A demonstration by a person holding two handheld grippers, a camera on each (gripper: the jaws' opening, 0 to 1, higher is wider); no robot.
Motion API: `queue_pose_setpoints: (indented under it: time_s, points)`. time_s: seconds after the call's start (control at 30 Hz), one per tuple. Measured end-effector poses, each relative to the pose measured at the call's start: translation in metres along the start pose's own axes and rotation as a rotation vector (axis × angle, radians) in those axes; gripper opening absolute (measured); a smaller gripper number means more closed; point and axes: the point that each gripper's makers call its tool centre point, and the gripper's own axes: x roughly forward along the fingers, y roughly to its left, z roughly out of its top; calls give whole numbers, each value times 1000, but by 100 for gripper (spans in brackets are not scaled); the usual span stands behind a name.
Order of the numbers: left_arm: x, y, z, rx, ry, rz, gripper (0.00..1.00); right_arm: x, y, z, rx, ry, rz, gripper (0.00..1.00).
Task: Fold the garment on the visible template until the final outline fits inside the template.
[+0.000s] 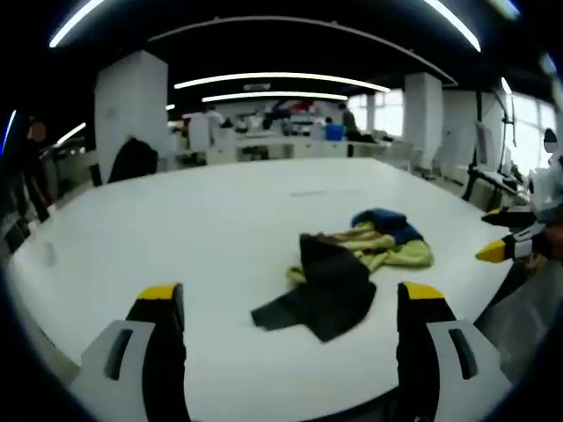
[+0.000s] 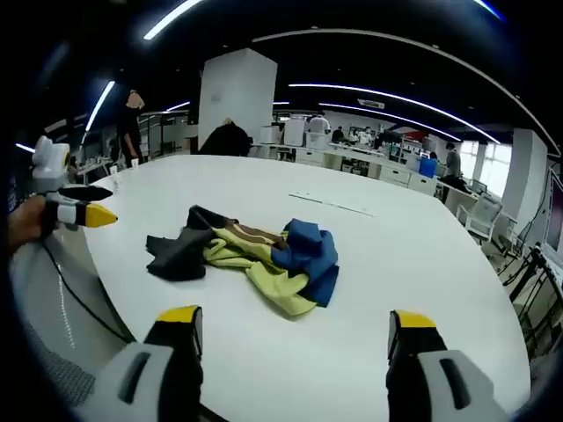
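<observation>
- Yellow-tipped jaws of the left gripper (image 1: 292, 303) are standing spread wide at the near edge of the left gripper view, holding nothing and touching nothing; the garment (image 1: 347, 268) is lying between and just beyond them on the white counter (image 1: 176, 220).
- Jaws of the right gripper (image 2: 295, 330) are likewise standing wide apart and empty in the right gripper view, hovering at the near edge of the counter with the garment (image 2: 255, 251) a little farther in.
- Crumpled in a heap of black, yellow-green and blue cloth, the garment is sitting near the middle of the counter, closer to the near edge than the far one.
- No template outline is showing clearly; a faint line far behind the heap is too dim to identify.
- Risks, as I am judging them: pinching only the top layer of the heap could lift a tangle instead of one edge, because the layers are overlapping.
- Dragging the cloth toward the near edge could let it slide off the counter and out of the workspace.
- Folding without locating the template could leave the outline outside it.
</observation>
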Motion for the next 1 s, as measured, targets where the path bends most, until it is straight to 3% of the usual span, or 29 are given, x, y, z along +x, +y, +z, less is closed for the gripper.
queue_pose_setpoints:
  time_s: [1.0]
  points:
    - [-1, -4, -2, -17, 5, -19, 94, 2, 9, -3, -127, 41, 13, 85]
